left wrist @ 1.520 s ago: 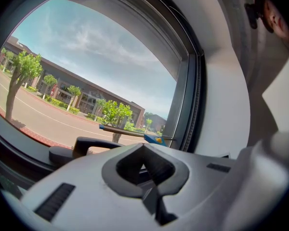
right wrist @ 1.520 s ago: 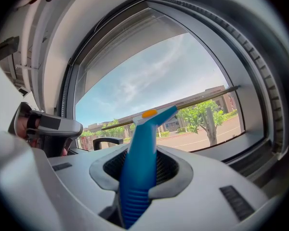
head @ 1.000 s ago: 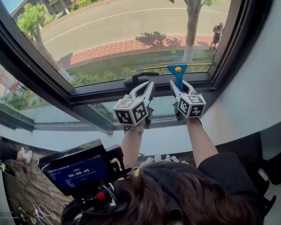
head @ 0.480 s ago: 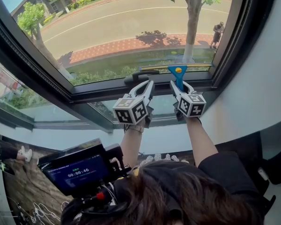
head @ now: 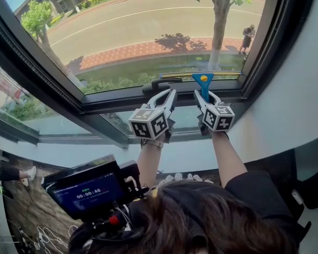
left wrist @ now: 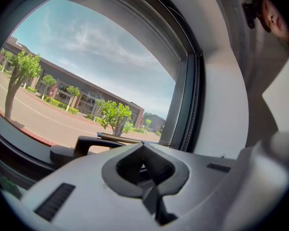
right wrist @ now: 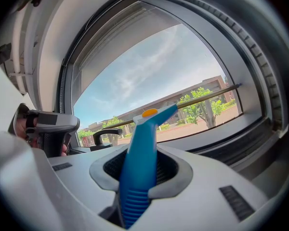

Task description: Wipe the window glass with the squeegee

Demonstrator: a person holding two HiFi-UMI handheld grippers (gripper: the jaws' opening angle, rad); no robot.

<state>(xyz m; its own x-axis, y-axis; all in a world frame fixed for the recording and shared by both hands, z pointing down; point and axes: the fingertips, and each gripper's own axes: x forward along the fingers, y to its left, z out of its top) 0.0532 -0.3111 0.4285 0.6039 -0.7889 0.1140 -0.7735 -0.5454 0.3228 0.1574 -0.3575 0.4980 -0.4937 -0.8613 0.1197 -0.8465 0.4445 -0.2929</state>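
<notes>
- Squeegee [head: 203, 83]: lower end of grip buried in right gripper [head: 205, 96], jaws clamped on it. End not visible in right gripper view either.
- Blade seen edge-on against glass. Too thin to judge contact line.
- Window handle [head: 160, 83], just left of squeegee: base covered by left gripper [head: 171, 92].
- Pedestrian [head: 247, 38], up-right of squeegee, beyond glass: too small for detail.
- Window frame [head: 111, 103]: cut by top and left picture edges.
- Screen [head: 87, 193], well down-left of squeegee: small print unreadable.

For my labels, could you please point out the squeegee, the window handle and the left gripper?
squeegee [right wrist: 140, 160]: right gripper view, on its blue handle.
window handle [head: 160, 83]: head view, on its black lever.
left gripper [head: 171, 92]: head view, between its fingertips.
</notes>
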